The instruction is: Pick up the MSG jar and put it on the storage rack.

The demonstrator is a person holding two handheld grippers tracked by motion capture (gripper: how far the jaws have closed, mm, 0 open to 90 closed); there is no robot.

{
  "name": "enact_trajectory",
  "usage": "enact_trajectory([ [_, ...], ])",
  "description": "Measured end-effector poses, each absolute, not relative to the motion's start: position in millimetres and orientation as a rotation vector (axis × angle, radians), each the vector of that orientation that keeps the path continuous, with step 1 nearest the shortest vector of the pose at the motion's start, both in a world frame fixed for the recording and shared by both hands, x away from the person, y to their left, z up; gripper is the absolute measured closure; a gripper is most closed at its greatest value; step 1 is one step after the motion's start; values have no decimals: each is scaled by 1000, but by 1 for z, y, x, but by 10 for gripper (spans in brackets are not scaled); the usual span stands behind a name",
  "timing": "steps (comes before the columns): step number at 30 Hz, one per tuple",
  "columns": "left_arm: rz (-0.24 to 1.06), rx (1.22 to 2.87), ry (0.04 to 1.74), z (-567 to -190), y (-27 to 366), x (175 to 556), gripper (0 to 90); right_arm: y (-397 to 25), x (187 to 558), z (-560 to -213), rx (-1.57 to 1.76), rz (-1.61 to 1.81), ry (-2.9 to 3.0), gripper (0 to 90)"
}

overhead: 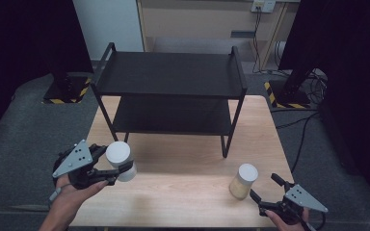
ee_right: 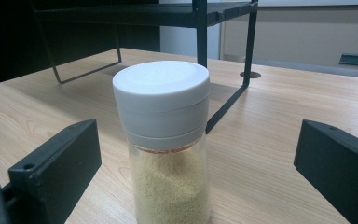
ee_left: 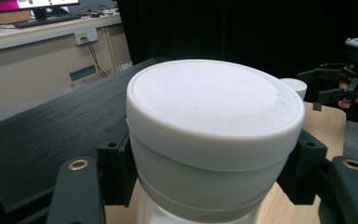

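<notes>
The black two-tier rack (overhead: 171, 91) stands at the far side of my wooden table (overhead: 183, 192). My left gripper (overhead: 118, 169) is clamped on a white-capped jar (overhead: 120, 160), lifted near the table's left edge. My right gripper (overhead: 262, 190) sits with jaws wide apart around, not touching, the grain-filled jar (overhead: 242, 182) standing near the right front. I judge the risks: the held jar slipping if the clamp sits on the smooth cap, and the right jaws nudging the upright jar over if they close off-centre.
</notes>
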State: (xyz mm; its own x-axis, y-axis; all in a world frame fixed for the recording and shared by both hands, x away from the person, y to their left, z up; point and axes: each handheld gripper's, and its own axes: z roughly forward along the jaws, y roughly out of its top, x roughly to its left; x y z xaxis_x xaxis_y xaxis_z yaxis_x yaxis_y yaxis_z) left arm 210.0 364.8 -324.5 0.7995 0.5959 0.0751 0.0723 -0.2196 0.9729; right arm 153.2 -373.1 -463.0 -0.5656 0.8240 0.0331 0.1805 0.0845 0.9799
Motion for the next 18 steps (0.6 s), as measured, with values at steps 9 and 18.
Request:
enact_trajectory([
  [9, 513, 1766, 495, -298, 362, 225, 331, -372, 154, -463, 988, 1517, 1829, 12],
  [18, 493, 1743, 495, -280, 361, 238, 331, -373, 154, -463, 989, 1521, 1824, 11],
])
